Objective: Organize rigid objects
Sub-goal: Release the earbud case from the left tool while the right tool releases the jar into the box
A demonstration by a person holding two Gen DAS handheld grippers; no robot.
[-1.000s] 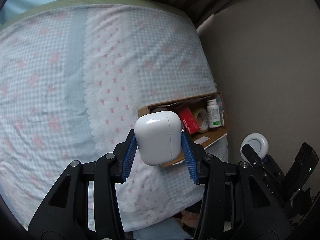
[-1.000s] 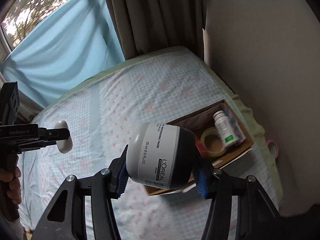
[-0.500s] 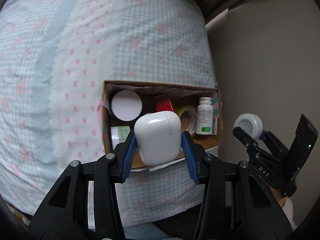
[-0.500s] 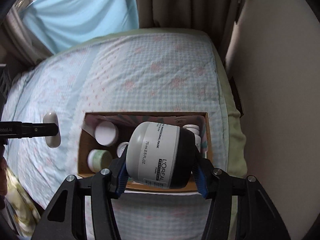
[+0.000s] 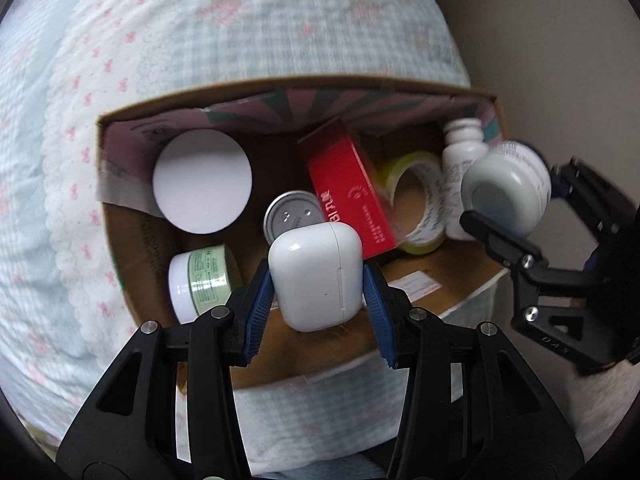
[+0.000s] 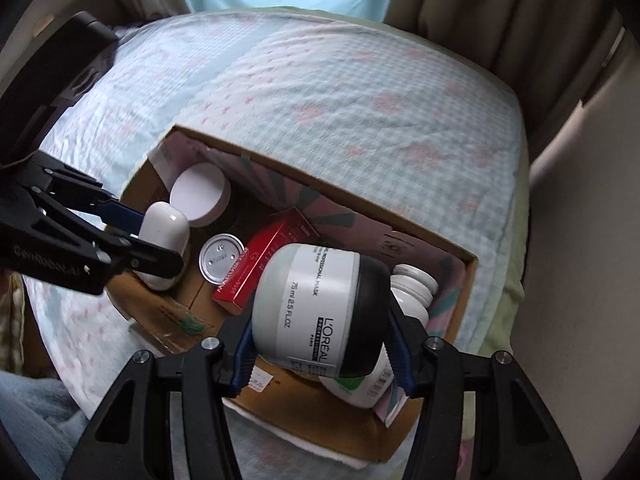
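My left gripper [image 5: 318, 294] is shut on a white earbud case [image 5: 316, 274], held over the near part of an open cardboard box [image 5: 132, 280] on the bed. The case also shows in the right wrist view [image 6: 164, 236]. My right gripper [image 6: 320, 344] is shut on a white and black L'Oreal jar [image 6: 316, 308], held over the box's right end [image 6: 464, 280]; the jar also shows in the left wrist view [image 5: 506, 192]. The box holds a white-lidded jar [image 5: 202, 180], a green-labelled jar [image 5: 200, 280], a metal tin [image 5: 290, 216], a red carton [image 5: 352, 188], a tape roll [image 5: 416, 208] and a white bottle [image 5: 464, 156].
The box lies near the edge of a bed with a blue checked, pink-flowered cover [image 6: 320, 80]. A beige wall [image 6: 580, 240] stands right of the bed, and curtains [image 6: 480, 0] hang behind it.
Both grippers have come down closer to the box, which now fills the views. The jar and the earbud case stay gripped. The right gripper has moved in over the box's right end.
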